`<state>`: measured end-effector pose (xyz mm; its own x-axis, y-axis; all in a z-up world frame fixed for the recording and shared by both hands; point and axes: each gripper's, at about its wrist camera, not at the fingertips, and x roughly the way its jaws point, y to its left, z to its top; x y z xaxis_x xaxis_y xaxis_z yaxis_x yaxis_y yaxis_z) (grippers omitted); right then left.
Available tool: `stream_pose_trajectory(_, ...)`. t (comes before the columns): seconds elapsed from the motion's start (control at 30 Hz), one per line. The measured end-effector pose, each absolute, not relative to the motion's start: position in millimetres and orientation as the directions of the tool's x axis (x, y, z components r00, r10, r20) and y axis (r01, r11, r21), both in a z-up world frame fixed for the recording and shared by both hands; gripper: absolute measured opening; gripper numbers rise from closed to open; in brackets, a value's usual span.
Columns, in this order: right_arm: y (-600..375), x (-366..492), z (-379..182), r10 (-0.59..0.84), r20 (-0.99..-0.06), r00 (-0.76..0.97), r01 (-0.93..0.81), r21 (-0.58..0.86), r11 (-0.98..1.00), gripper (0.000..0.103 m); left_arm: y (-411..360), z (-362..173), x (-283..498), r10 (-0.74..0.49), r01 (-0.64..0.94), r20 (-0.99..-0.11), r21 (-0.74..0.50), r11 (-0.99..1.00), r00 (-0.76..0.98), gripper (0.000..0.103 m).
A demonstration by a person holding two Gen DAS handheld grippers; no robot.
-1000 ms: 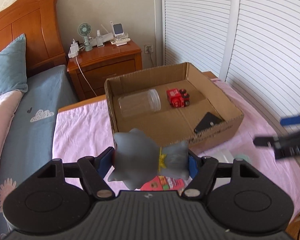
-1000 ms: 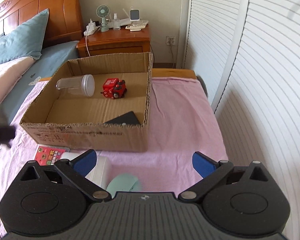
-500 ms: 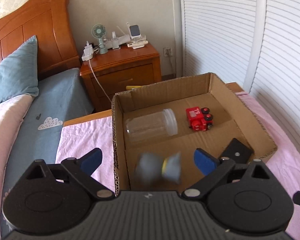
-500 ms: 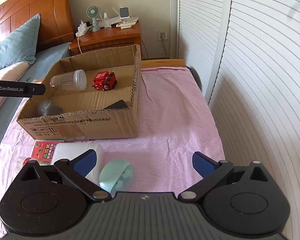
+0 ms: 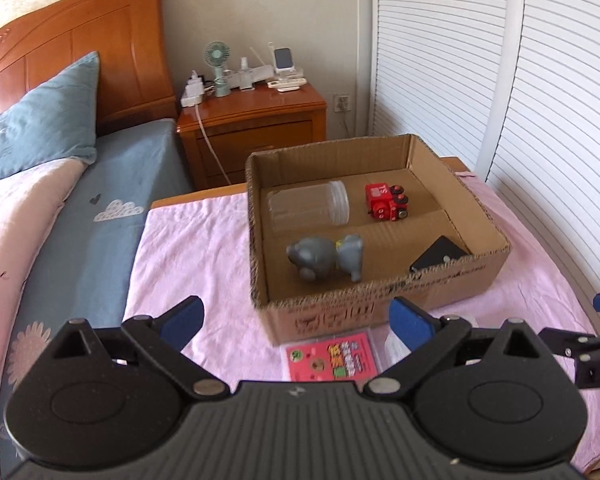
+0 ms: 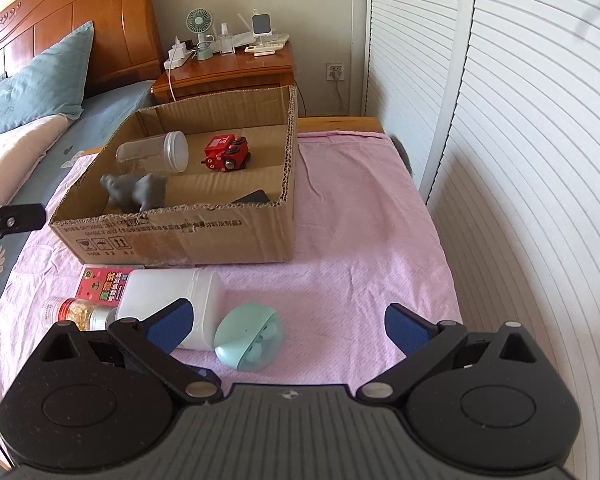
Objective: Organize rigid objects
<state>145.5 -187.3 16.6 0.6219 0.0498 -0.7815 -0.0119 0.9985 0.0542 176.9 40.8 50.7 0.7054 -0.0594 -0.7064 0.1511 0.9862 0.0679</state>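
Grey toy in box, both grippers empty.

L→R: left gripper has jaws spread wide, nothing betw. them, low over pink cloth just short of cardboard box. Grey toy lies on its side in box's near-left part, ahead of & well apart from left fingertips; clear jar behind it, red toy train further right, black flat item at near-right wall. Right gripper also wide open, holding nothing; white bottle by its left finger, mint earbud case betw. fingers, untouched.
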Motion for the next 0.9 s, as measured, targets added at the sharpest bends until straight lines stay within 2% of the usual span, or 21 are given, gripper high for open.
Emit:
stream_pose_trajectory(0.17,-177,140,2,0.040,-0.800,0.599,-0.042,0.018,0.999,0.103,42,41,147,-0.009,0.114,-0.692,0.106,0.988,0.722,0.100)
stream_pose_trajectory(0.43,-155,131,-19,0.054,-0.828,0.559,-0.082,0.009,0.997,0.103,57,23,116,-0.044,0.083,-0.650,0.029,0.996,0.759,0.101)
stream_pose_trajectory(0.9,-131,160,-44,0.027,-0.867,0.498,0.017,0.041,0.999,0.103,77,9,107,-0.027,0.065,-0.651,0.034,0.997,0.758,0.102)
